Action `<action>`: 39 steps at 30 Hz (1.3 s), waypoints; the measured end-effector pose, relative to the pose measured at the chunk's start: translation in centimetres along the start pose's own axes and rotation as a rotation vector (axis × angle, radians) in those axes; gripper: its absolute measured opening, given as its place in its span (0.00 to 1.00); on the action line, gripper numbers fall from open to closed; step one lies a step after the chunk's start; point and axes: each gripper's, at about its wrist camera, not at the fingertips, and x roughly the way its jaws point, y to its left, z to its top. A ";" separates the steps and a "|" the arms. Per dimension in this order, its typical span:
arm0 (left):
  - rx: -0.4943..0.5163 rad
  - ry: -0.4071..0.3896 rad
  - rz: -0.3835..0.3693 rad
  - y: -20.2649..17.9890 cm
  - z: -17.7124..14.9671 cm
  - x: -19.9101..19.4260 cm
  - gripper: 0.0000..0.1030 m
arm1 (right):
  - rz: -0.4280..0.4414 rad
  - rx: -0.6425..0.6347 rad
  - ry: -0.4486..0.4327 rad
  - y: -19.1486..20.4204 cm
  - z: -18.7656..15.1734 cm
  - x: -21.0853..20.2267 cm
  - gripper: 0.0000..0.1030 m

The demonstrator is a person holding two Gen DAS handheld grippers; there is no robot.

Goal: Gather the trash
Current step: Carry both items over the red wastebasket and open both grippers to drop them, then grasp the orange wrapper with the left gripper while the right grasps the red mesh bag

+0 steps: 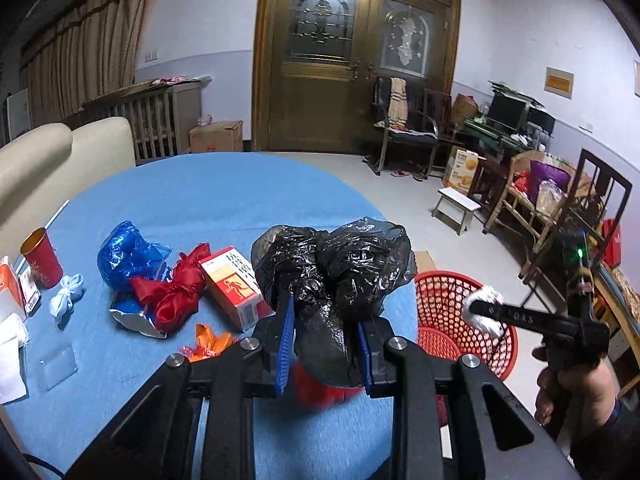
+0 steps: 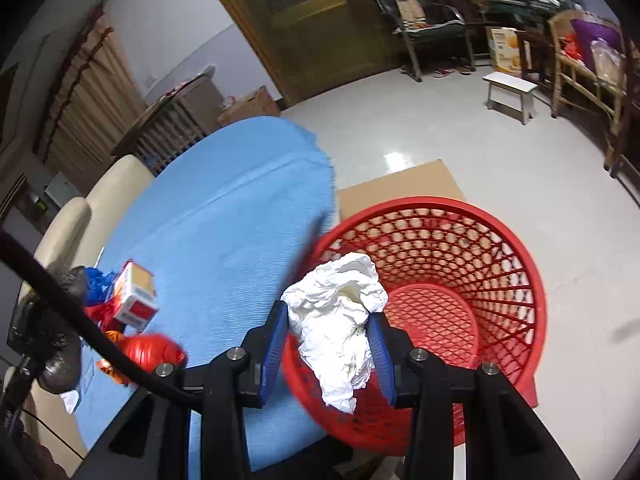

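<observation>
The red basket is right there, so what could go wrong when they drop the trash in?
The crumpled white paper, held in the right gripper, hangs over the near rim of the red basket, so it might fall outside onto the floor. The black plastic bag in the left gripper is still above the blue table; its loose folds might snag on the blue pads when released.

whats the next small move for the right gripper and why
Probably open the right gripper: it is shut on the crumpled white paper, which already hangs above the open red basket, so it should fall inside.
</observation>
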 end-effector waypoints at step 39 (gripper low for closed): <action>0.141 0.170 -0.260 -12.4 2.5 8.0 0.80 | -0.164 0.245 -0.138 -11.7 2.0 -5.9 0.88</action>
